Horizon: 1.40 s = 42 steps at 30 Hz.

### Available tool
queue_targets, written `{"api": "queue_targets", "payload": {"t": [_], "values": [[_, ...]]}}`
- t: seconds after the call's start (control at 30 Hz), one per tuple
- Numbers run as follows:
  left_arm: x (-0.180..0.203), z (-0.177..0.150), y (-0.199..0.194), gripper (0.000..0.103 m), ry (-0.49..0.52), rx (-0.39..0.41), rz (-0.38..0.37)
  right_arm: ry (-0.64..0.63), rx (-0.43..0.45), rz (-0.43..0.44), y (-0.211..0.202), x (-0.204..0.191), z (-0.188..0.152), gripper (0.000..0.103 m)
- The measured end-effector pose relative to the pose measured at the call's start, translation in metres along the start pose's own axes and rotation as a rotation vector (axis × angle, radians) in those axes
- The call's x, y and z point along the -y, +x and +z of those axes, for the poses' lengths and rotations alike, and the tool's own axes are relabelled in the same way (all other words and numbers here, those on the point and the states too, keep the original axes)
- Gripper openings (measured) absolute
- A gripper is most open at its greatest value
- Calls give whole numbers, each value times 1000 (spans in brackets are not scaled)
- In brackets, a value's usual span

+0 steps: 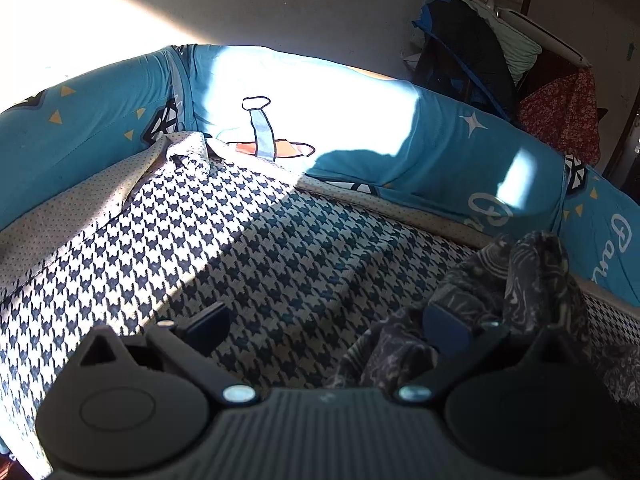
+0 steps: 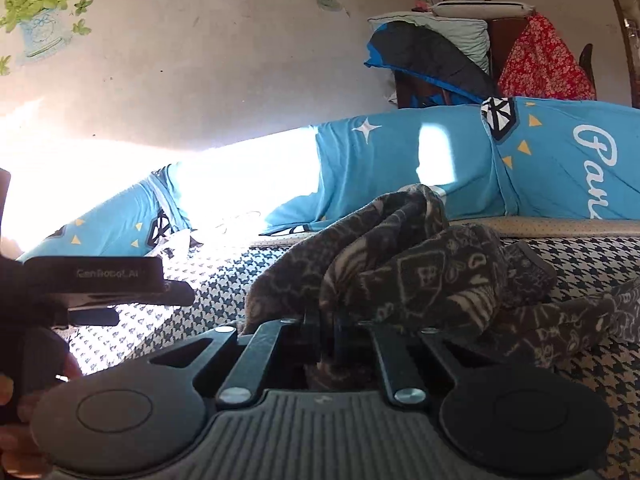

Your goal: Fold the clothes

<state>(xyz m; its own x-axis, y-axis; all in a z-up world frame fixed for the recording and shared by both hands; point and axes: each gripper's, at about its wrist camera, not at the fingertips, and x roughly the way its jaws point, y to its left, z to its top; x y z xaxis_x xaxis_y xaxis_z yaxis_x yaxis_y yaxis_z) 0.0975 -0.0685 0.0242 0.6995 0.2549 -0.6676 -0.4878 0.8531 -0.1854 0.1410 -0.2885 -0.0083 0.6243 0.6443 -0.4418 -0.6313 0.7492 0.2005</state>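
Observation:
A dark patterned garment point(image 2: 404, 264) lies bunched on the houndstooth bed cover point(image 2: 592, 380). My right gripper point(image 2: 326, 330) is shut on a fold of the garment and holds it raised in a heap. In the left wrist view the same garment point(image 1: 520, 276) sits at the right, over the houndstooth cover point(image 1: 248, 248). My left gripper point(image 1: 326, 326) is open and empty, its right finger point(image 1: 448, 330) against the garment's edge. The left gripper also shows at the left of the right wrist view point(image 2: 100, 280).
Blue printed cushions point(image 1: 448, 148) line the far side of the bed against the wall; they also show in the right wrist view point(image 2: 560, 164). A beige dotted sheet point(image 1: 92, 200) lies under the cover. A dark umbrella point(image 2: 424, 60) and red floral cloth point(image 2: 544, 64) stand behind.

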Motion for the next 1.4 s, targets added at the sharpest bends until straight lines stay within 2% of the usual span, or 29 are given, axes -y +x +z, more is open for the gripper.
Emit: {"api": "queue_targets", "payload": {"t": [0.17,0.33,0.53,0.63,0.73,0.87,1.0,1.03,1.1,1.2,1.33,1.4], "values": [[0,1,-9,103,-12,29,-47,-131,-49,94,-17,-30,-18,6],[11,-7,-14,103,13,35,-127,-284,-110,97,-22,-57,-44,5],[36,-19,-20,103,92,46,-235,-278,-117,83,-27,-49,-49,5],[46,-26,-15,103,117,3,-269,-300,-139,92,-23,-52,-54,5],[51,-33,-7,103,128,-34,-261,-322,-155,118,-21,-59,-58,6],[55,-42,4,103,166,-65,-197,-339,-167,142,-23,-62,-63,6],[56,-51,23,103,215,-108,-30,-336,-166,130,-25,-59,-64,6],[53,-52,27,103,206,-117,-13,-333,-162,122,-27,-57,-64,7],[46,-50,30,103,171,-122,-25,-323,-158,110,-31,-52,-61,8],[45,-49,29,103,183,-107,3,-292,-134,88,-40,-42,-54,9],[40,-50,30,103,176,-108,17,-222,-98,44,-47,-19,-43,27],[38,-50,30,103,165,-114,11,-156,-93,22,-44,-7,-39,29]]}}
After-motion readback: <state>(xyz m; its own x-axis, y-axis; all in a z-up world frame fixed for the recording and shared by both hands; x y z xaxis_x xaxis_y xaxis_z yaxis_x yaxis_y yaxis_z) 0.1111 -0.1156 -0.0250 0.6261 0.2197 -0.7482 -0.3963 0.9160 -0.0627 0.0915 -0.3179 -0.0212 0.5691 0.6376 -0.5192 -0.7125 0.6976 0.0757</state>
